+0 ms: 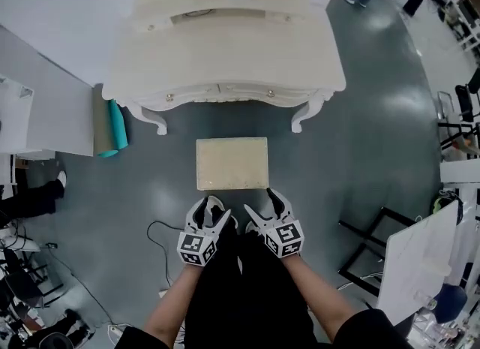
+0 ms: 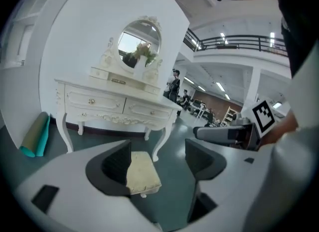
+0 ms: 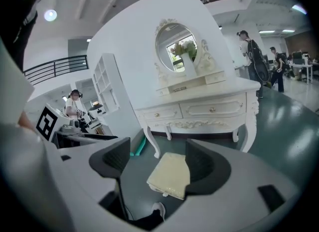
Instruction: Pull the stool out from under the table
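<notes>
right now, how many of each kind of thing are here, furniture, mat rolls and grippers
table: 1
stool: 1
mirror: 1
mat roll: 1
grippers: 2, left gripper and right gripper
total: 6

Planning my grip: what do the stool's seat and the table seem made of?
On the stool, the seat looks like padded cream fabric, matte, faintly patterned. The table is probably painted wood, off-white satin finish, judging by carved trim and curved legs.
</notes>
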Tool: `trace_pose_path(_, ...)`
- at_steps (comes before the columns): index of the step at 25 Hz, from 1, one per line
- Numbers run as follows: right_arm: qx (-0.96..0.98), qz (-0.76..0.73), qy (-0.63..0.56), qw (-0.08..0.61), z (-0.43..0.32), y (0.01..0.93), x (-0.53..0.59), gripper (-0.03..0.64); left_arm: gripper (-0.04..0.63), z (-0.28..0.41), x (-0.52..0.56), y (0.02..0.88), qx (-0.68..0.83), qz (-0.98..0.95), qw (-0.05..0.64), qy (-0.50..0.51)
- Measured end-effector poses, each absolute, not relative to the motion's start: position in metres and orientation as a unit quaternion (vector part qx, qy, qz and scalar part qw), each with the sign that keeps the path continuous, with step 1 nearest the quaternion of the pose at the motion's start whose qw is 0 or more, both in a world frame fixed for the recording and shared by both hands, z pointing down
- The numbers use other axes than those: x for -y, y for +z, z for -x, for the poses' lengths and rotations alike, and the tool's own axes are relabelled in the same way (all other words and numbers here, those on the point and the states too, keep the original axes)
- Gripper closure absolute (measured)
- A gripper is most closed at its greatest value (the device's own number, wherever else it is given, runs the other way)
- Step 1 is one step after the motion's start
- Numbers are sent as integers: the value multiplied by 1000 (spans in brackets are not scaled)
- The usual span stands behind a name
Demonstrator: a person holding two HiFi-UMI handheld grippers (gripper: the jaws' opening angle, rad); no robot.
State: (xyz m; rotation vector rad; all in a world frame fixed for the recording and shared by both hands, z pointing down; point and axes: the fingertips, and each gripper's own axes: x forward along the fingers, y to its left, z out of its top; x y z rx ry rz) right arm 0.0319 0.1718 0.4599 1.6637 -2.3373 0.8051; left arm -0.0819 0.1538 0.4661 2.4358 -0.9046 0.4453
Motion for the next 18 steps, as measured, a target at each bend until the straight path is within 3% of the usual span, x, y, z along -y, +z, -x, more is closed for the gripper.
trace_pose_path(5, 784, -566, 252, 35, -31, 382, -172, 253, 245, 80, -156, 389, 363, -892, 231, 135)
trace_pose_path(12, 788, -578, 211, 24, -45, 298, -192, 270, 270, 55, -182, 304, 323, -925, 174, 104)
trace_pose_path(16, 790, -581, 194, 14, -51, 264, -197, 412, 338, 54, -179, 258, 340, -928, 130, 75)
trace_pose_path(18, 793, -582, 182, -5, -52, 247, -195, 493, 402, 56, -176, 240, 342, -927, 143, 52)
